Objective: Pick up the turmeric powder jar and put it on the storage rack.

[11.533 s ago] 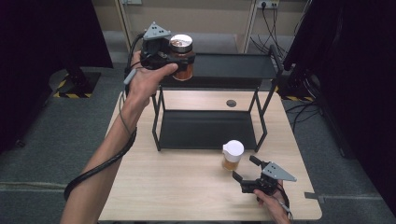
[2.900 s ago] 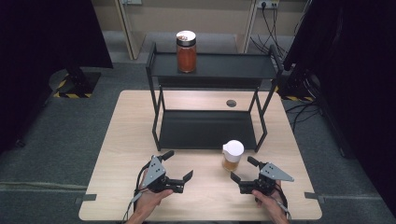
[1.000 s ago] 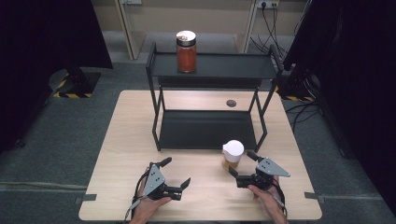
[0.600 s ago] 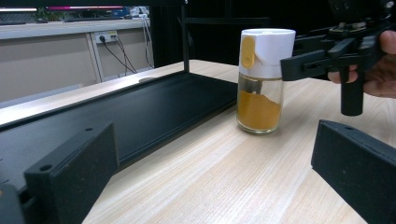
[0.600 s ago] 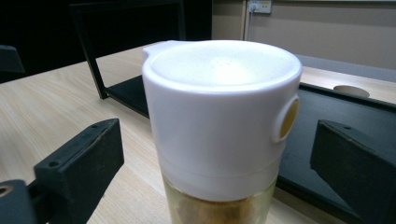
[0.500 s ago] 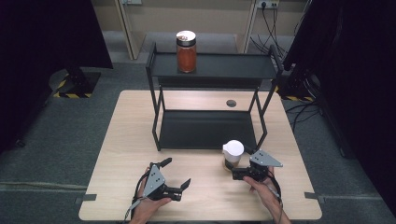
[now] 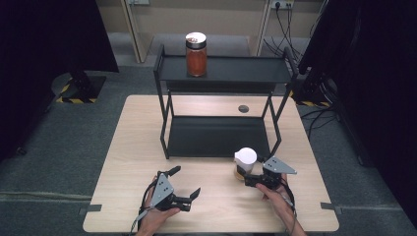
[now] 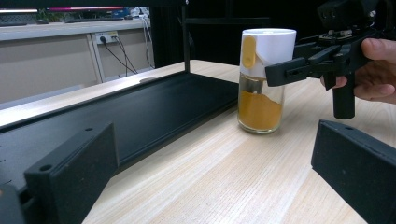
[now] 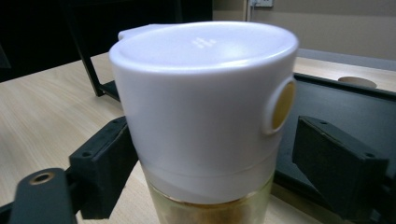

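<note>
A glass jar (image 7: 245,162) with a white cap and yellow powder stands on the table just in front of the black rack's lower shelf (image 7: 216,135). My right gripper (image 7: 247,175) is open with one jaw on each side of this jar (image 9: 205,116). The left jaw sits close against the cap and the right jaw stands a little off it. The left gripper view shows the jar (image 8: 264,79) with the right gripper (image 8: 299,65) reaching around it. My left gripper (image 7: 184,182) rests open and holds nothing near the table's front left. A red-filled jar (image 7: 196,54) stands on the rack's top shelf (image 7: 236,71).
The two-shelf black rack takes up the middle and back of the wooden table (image 7: 137,137). A round hole (image 7: 243,108) lies in the tabletop behind the lower shelf. Dark curtains and cables surround the table.
My right gripper has moved forward and left, bringing its open jaws around the white-capped jar. Earlier, my left gripper left the red jar on the top shelf and came back to the front.
</note>
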